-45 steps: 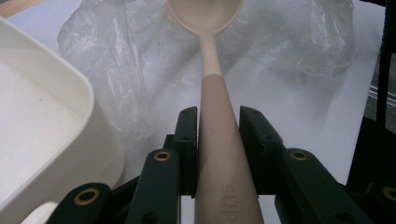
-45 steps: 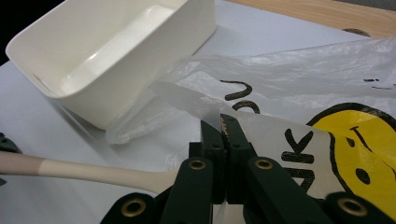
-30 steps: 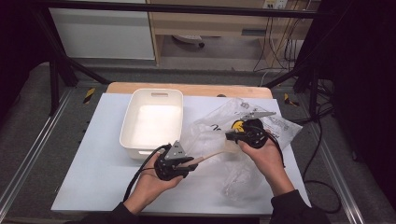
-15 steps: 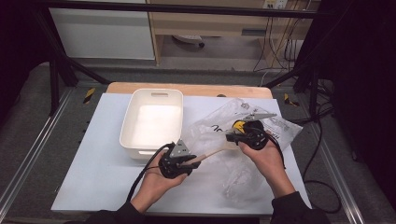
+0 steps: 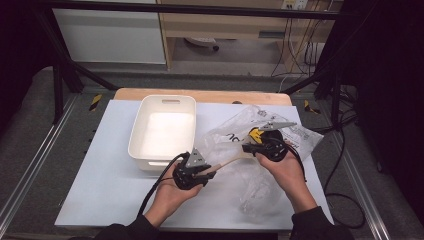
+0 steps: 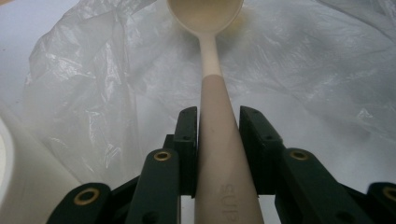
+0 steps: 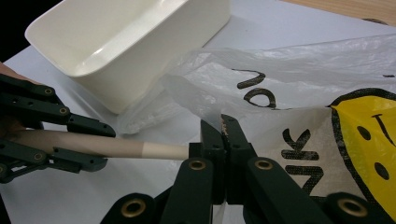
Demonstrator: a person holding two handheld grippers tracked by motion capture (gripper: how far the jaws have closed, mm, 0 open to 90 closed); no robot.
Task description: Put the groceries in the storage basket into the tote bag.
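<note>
Beside white tub (image 5: pixel 162 130), plastic bag (image 5: pixel 260 150) crowds spoon (image 6: pixel 210 70).

A matt plastic spoon (image 6: pixel 212 70), a crinkly translucent plastic bag (image 5: pixel 265 145), a glossy white plastic tub (image 5: pixel 162 131).

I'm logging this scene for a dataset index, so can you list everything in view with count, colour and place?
spoon: one, beige with a cream bowl, handle between the left fingers, bowl toward the bag
plastic bag: one, clear with black letters and a yellow face, crumpled right of the bin
bin: one, white, nothing in it, mid table
table: one, pale top on a wooden board
left gripper: one, black, shut on the spoon handle
right gripper: one, black, shut, pinching the bag's edge
hands: two, at the near edge
</note>
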